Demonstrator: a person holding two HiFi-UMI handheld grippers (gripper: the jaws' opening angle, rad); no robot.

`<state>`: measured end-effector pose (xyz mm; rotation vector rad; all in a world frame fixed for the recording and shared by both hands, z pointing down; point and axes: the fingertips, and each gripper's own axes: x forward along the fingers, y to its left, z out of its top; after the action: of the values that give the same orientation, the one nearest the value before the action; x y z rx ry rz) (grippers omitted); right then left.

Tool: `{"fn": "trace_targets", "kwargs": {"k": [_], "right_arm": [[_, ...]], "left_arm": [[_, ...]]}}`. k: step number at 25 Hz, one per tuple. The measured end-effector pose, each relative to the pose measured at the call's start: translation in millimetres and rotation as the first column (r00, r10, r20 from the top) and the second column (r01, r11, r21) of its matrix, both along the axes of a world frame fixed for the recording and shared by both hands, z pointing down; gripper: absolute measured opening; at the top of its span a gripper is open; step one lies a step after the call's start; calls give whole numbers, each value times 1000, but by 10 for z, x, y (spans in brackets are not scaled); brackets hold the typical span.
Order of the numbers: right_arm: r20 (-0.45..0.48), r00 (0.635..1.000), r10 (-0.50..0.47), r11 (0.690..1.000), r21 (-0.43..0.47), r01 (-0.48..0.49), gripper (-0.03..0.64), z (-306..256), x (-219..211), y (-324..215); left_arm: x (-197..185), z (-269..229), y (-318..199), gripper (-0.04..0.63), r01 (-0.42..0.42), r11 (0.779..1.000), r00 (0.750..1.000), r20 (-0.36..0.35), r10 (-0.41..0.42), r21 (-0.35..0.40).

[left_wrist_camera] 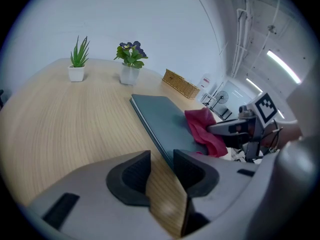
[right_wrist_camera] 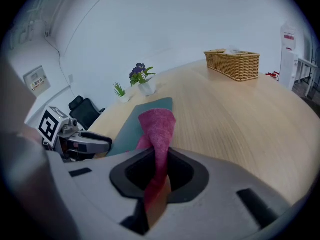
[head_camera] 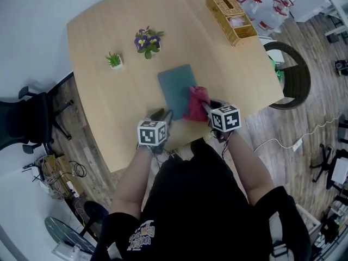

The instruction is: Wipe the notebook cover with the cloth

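Right claw (right_wrist_camera: 159, 159) is pinched tight on the red cloth (right_wrist_camera: 157, 126). The fabric stands up out of the jaws and flops forward onto the notebook (head_camera: 175, 83). From my head view, the notebook lies flat, cover up, near the middle of the desk (head_camera: 109, 107). The cloth is bunched on its 4 o'clock corner, touching the cover and spilling over the near edge.

Left claw (left_wrist_camera: 161, 156) sits low at the notebook's 7 o'clock, jaws spread. I see only bare wood in the gap, and the notebook's near corner runs up just beside the right-hand jaw. I can't tell whether they touch.

A purple flower pot (head_camera: 147, 41) is at the notebook's 11 o'clock, with a small green plant (head_camera: 114, 60) at 10. A wicker basket (head_camera: 231, 17) is at 1 o'clock, well apart.
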<state>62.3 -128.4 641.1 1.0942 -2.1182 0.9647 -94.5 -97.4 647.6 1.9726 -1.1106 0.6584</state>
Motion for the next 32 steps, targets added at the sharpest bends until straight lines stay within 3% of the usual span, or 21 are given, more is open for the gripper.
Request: {"fn": "trace_targets", "kwargs": {"k": [9, 15, 18, 26, 32], "right_arm": [[-57, 998, 41, 999, 0, -41, 58, -22, 234, -21], [-33, 999, 42, 998, 54, -40, 58, -272, 203, -115], [-6, 1000, 24, 996, 81, -24, 58, -402, 90, -202], [133, 990, -40, 995, 96, 27, 58, -645, -404, -421], [178, 973, -145, 987, 94, 130, 58, -711, -899, -513]], "left_arm": [[6, 3, -1, 138, -3, 1000, 1000, -12, 3, -5], [36, -22, 14, 165, -34, 999, 999, -30, 34, -13], [57, -45, -12, 199, -42, 999, 999, -28, 42, -8], [97, -104, -231, 206, -32, 999, 999, -29, 32, 4], [103, -41, -311, 206, -10, 1000, 1000, -28, 10, -15]]}}
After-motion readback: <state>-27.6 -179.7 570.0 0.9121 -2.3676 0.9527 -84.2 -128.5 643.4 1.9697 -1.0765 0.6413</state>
